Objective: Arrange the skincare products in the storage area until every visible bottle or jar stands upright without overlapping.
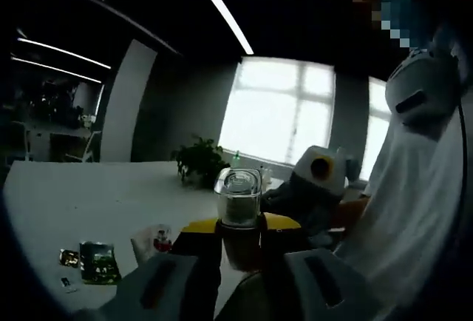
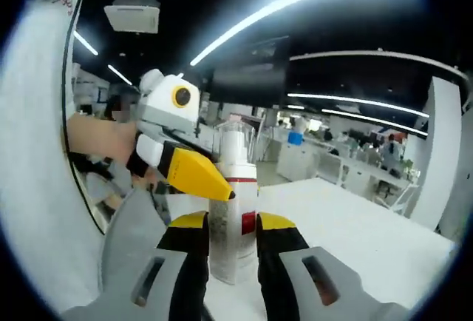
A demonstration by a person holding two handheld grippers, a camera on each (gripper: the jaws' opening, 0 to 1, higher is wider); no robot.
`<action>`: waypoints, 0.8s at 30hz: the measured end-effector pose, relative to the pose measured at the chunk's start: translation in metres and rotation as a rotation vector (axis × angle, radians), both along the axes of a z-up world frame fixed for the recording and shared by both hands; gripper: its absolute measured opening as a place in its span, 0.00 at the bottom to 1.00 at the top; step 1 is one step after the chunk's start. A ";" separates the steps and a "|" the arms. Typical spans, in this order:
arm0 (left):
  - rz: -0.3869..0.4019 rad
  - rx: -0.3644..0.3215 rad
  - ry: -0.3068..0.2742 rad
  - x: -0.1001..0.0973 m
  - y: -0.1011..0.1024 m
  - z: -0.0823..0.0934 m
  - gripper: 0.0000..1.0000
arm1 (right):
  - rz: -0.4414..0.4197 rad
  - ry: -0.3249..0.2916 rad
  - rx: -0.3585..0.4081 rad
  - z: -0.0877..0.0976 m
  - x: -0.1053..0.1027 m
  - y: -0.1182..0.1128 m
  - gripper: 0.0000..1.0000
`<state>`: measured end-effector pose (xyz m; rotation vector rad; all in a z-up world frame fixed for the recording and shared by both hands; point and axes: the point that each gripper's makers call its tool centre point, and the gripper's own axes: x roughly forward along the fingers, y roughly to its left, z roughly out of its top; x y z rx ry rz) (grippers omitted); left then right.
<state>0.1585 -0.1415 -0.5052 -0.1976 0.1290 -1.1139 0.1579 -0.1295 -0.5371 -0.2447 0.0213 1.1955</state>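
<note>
White plastic with a clear cap and a red band, a tall skincare bottle (image 2: 233,210) is upright between the yellow-tipped black jaws of the right gripper (image 2: 229,226), which press on its lower body from both sides in the right gripper view. It is lifted off the white table (image 2: 355,225), whose surface spreads away at 3 o'clock, so this bottle is in transit, not yet placed.

In the left gripper view, the left gripper (image 1: 240,225) pinches the same kind of bottle, a clear-capped container (image 1: 238,199) seated upright between its yellow tips, straight ahead at 12 o'clock of the jaws. It may be the very same bottle held by both tools, since the left gripper's white housing and yellow tip (image 2: 198,174) reach in from 10 o'clock in the right gripper view to touch the bottle; I cannot tell for certain.

Judging by this, the task is midway at best. On the table, at 8 o'clock in the left gripper view, lie a dark green sachet (image 1: 98,262) and smaller packets, and a small clear jar with a red label (image 1: 158,241) sits near the jaws. No storage area shows, so the standing-up and spacing work looks to remain.
</note>
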 end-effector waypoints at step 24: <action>-0.433 0.312 -0.103 -0.026 -0.014 -0.004 0.15 | 0.274 0.143 -0.015 -0.009 -0.026 0.010 0.20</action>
